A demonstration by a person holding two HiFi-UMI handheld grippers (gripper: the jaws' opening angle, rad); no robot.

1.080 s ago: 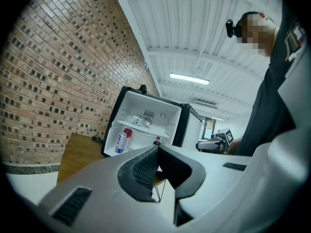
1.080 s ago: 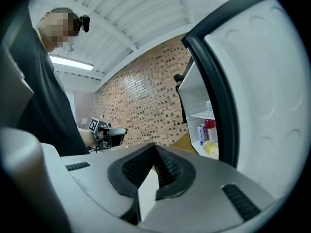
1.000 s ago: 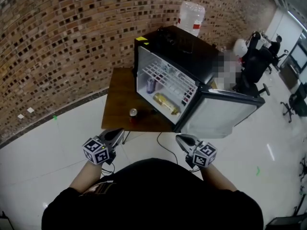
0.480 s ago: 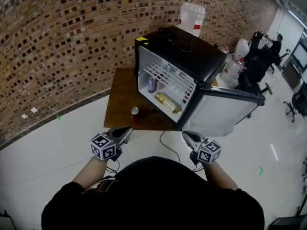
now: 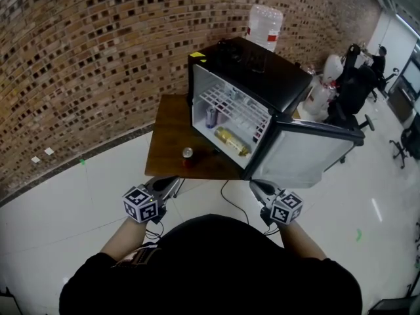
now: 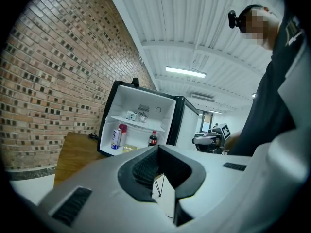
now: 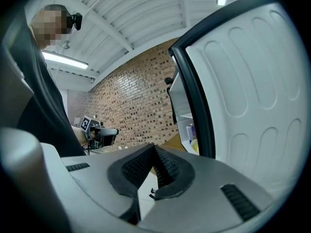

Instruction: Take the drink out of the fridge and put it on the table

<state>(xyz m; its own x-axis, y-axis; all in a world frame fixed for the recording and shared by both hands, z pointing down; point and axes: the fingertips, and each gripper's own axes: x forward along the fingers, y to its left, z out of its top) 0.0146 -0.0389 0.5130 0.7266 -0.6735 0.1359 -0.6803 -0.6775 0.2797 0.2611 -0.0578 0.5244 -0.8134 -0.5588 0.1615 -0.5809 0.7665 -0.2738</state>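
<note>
Drink can (image 5: 210,116), upright at the left on the floor of the fridge (image 5: 262,71), beyond a red can (image 5: 188,153) on the table (image 5: 167,130) before that fridge: ahead of the left gripper (image 5: 173,182), seemingly the nearer, clenched empty; right gripper (image 5: 255,186), clenched empty, faces the fridge's door (image 5: 302,159).

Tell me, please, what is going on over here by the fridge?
A person faces a small fridge whose door stands open, holding a claw in each hand. The left claw and right claw are both shut and empty, short of the wooden table. One can stands on the table before the fridge; more drinks sit inside.
</note>
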